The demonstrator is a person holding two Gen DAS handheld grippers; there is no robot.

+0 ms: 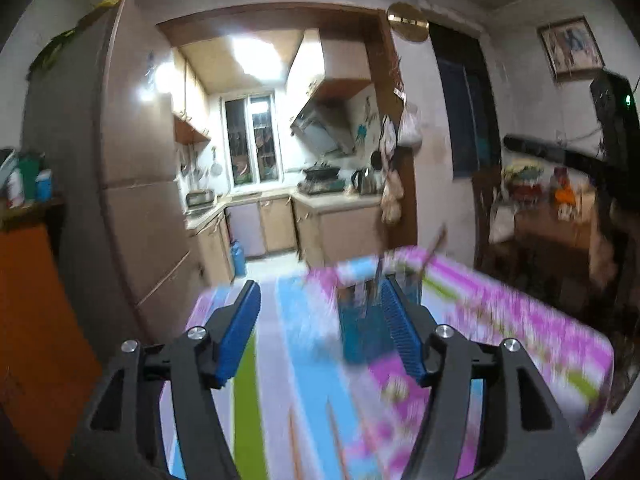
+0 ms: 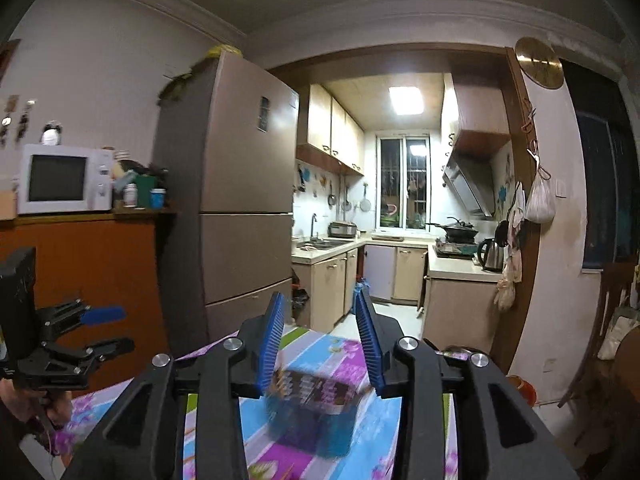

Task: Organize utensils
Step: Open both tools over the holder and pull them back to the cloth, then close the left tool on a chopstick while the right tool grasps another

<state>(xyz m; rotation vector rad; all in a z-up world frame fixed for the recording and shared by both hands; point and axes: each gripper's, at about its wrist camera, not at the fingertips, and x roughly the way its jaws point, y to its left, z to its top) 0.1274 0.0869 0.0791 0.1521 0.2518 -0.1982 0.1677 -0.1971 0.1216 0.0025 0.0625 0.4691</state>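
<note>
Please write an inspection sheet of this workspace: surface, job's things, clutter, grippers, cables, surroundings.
Surface: table under a striped, flowered cloth; blurred.
Job's things: blue utensil holder standing on the cloth, sticks like chopsticks rising from it.
Clutter: nothing seen for sure; thin stick shapes on the near cloth are too blurred to name.
Grippers: left gripper open, empty; right gripper open, empty.
Cables: nothing seen.
Surroundings: refrigerator, microwave, kitchen with window behind.
</note>
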